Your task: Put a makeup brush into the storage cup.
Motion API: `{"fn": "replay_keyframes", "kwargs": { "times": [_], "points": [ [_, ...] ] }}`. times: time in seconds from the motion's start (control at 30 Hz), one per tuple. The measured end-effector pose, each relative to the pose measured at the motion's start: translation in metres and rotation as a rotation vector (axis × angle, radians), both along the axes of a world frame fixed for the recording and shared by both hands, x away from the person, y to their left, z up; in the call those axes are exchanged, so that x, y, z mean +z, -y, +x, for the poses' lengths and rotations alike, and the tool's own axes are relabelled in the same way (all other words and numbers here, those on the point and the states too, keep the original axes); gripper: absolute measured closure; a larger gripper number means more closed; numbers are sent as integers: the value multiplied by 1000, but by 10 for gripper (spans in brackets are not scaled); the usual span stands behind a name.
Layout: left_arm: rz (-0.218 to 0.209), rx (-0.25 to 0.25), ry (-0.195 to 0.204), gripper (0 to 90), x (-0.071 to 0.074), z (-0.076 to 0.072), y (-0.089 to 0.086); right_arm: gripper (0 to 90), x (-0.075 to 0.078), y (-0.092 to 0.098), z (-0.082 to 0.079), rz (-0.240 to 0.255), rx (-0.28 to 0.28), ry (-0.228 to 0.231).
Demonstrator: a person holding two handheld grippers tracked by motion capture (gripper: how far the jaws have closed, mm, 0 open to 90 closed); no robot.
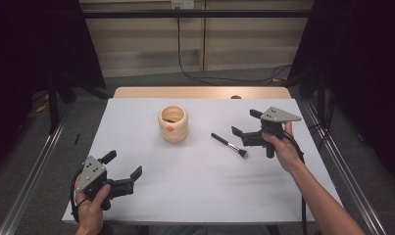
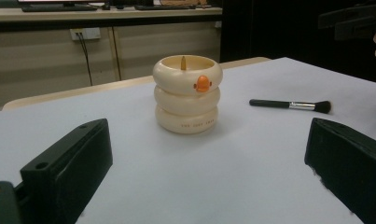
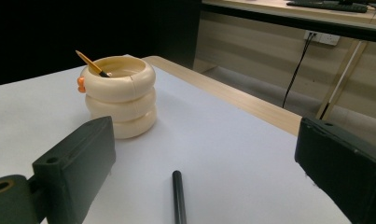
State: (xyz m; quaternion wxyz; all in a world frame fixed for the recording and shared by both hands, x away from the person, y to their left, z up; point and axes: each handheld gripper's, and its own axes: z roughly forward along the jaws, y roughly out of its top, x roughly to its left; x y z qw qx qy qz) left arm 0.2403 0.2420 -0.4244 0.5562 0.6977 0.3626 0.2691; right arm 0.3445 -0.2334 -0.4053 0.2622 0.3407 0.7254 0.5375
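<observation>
A cream ring-stacked pen holder (image 1: 173, 124) with a small orange duck bill on its side is stood upright toward the far middle of the white desk (image 1: 195, 186), and it serves as the landmark here. A yellow pencil (image 3: 92, 64) is leaned inside it, its tip raised above the rim. A black-handled makeup brush (image 1: 229, 145) is laid flat on the desk to the right of the holder, well apart from it, with its handle end pointed toward the holder and its bristles turned away.

The right claw (image 1: 246, 128) is held just beyond the brush, on the side away from the holder, with its jaws spread wide and nothing between them. In the right gripper view the handle of the brush (image 3: 178, 196) is seen lying on the desk between the two jaws, so the claw appears to be lined up over the handle for a pick-up; the likely aim is judged to be placing the brush in the holder beside the pencil.

The left claw (image 1: 122, 169) is held near the front left of the desk, well apart from the holder, jaws wide and empty. It is aimed at the holder, probably kept clear as a reserve to steady it if needed.
</observation>
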Motion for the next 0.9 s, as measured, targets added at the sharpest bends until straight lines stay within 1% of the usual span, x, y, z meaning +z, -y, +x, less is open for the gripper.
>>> {"fn": "replay_keyframes", "kwargs": {
  "times": [0.07, 0.13, 0.17, 0.27, 0.33, 0.4, 0.47, 0.5, 0.6, 0.67, 0.7, 0.77, 0.8, 0.9],
  "points": [
    [-1, -1, -1, 7, 0, 0, 0, 46, 3, 1, 4, 0, 0, -9],
    [3, -1, -1, 7, 0, 0, 0, 48, 5, 2, 7, -23, 2, -31],
    [1, -1, -1, 7, 0, 0, 0, 43, 5, 3, 9, -28, 14, -53],
    [4, -1, 0, 7, 0, 0, -1, 34, 6, 1, 13, -66, 39, -113],
    [-2, 2, -4, 7, 0, 0, -1, 23, 5, -1, 15, -92, 53, -164],
    [-3, 1, -4, 7, 0, 0, 0, 24, 4, -3, 17, -111, 51, -204],
    [0, -2, -1, 7, 0, 0, 0, 50, 2, -5, 21, -134, 48, -251],
    [-1, -4, 0, 7, 0, 0, 0, 81, 0, -6, 22, -151, 40, -271],
    [3, -5, 0, 8, 0, 0, 0, 123, -4, -9, 26, -192, -3, -328],
    [7, -5, -2, 8, 0, 0, 0, 161, -6, -9, 28, -209, -20, -346],
    [8, -5, -2, 9, 0, 0, 0, 162, -7, -9, 29, -218, -26, -368],
    [9, -5, -3, 8, 0, 1, 0, 179, -10, -10, 32, -225, -30, -398],
    [6, -5, -2, 8, 0, 1, 0, 182, -12, -10, 33, -228, -31, -423],
    [8, -6, -3, 8, 0, 1, 0, 211, -16, -11, 36, -237, -10, -477]
  ]
}}
